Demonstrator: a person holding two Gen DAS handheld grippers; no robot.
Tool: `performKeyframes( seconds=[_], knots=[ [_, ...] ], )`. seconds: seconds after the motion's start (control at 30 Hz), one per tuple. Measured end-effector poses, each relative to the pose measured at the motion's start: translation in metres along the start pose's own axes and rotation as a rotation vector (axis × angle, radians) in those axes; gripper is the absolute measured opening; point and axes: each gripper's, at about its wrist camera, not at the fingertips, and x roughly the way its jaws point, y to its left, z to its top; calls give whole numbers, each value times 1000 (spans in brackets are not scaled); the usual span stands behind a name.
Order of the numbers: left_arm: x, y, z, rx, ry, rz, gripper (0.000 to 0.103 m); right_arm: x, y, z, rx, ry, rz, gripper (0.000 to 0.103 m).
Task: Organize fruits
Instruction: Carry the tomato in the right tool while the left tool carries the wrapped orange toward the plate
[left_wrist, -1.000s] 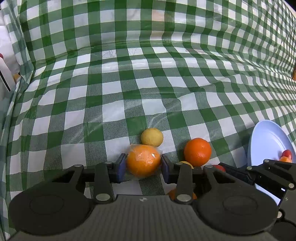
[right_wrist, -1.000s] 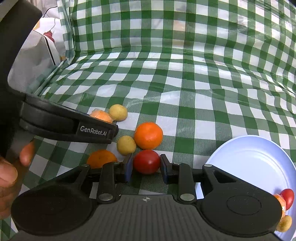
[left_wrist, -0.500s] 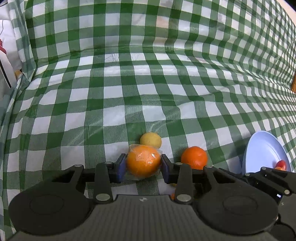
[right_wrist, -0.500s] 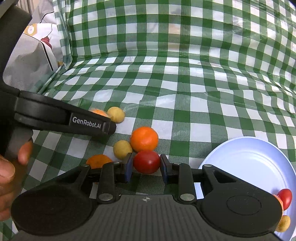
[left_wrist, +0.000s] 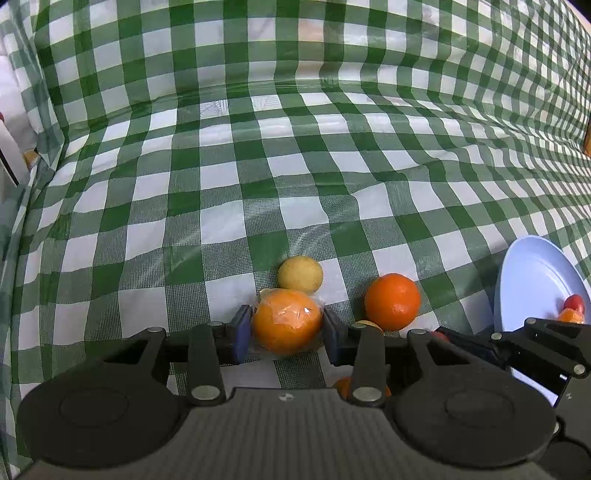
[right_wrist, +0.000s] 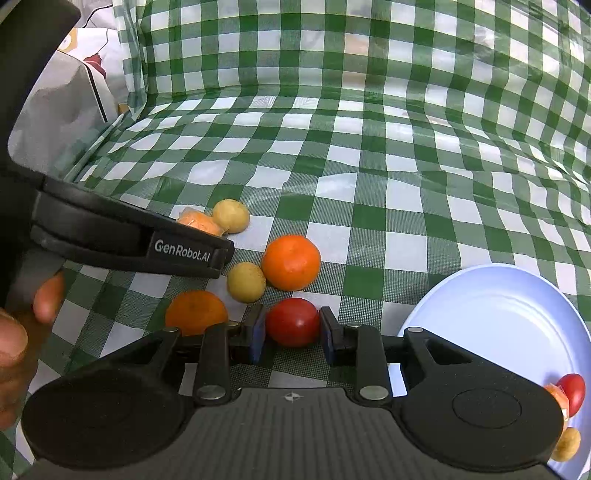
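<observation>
Jaws of my left gripper clamp a plastic-wrapped orange, well left of the blue plate. My right gripper pinches a red tomato, just left of that plate, on the checked bench.

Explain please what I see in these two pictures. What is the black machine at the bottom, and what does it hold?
No robot is here. A person holds a two-finger gripper in each hand, and a camera on each looks forward along its fingers. The black shape at the bottom of each picture is that gripper's own body.

One picture is from the left gripper, which is shut on a wrapped orange. The other is from the right gripper, which is shut on a tomato; the left gripper crosses that view at the left.

On the checked cloth lie two more oranges and two small yellow fruits. At the right is a plate with three small fruits at its edge.
</observation>
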Motion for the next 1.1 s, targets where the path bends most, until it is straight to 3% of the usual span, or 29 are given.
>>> performKeyframes(
  seconds=[0.67,1.1],
  knots=[
    [-20,21,12,-141,-125,-56,42,-27,-18,11,87,-153,-27,32],
    [-34,17,14,-152,-160,-69,42,-34,-21,13,106,-201,-48,32]
  ],
)
